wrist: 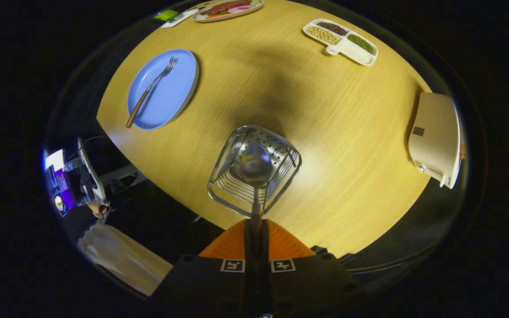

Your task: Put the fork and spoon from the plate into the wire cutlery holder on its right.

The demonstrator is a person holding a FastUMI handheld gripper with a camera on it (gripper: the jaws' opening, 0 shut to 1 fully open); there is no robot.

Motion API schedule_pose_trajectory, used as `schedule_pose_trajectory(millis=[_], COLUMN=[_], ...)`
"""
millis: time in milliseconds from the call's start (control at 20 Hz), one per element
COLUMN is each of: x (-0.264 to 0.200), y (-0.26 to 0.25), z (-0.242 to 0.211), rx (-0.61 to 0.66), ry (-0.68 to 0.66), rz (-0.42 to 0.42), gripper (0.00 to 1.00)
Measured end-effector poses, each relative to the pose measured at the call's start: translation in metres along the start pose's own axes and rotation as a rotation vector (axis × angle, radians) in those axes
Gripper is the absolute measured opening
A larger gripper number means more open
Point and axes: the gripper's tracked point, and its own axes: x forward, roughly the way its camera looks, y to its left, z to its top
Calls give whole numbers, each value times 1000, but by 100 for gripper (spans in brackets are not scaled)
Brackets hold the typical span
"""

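My gripper (256, 236) is shut on the handle of a metal spoon (254, 167). The spoon's bowl hangs straight over the open top of the wire cutlery holder (228, 182), which stands on the wooden table just ahead of the fingers. Whether the bowl is inside the holder I cannot tell. Beyond the holder and to its left lies a blue plate (175, 95). A fork (152, 85) with a brown wooden handle rests across that plate, tines pointing away from me.
The round wooden table (334, 128) also carries a white divided tray of beans (340, 42) far right, a plate of food (227, 9) at the far edge, and a cream box-shaped appliance (435, 139) at the right. A person's sleeve (117, 258) shows left of the gripper.
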Motion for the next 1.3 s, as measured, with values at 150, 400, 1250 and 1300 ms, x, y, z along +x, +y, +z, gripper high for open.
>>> schedule_pose_trajectory(millis=[150,400,1250,1300], x=[5,-2,-74,-75], y=[1,9,73,76], z=[6,28,33,34], rx=[19,69,108,131], ry=[35,-18,-527,-561], rz=[7,48,162,164], gripper=[7,18,99,100])
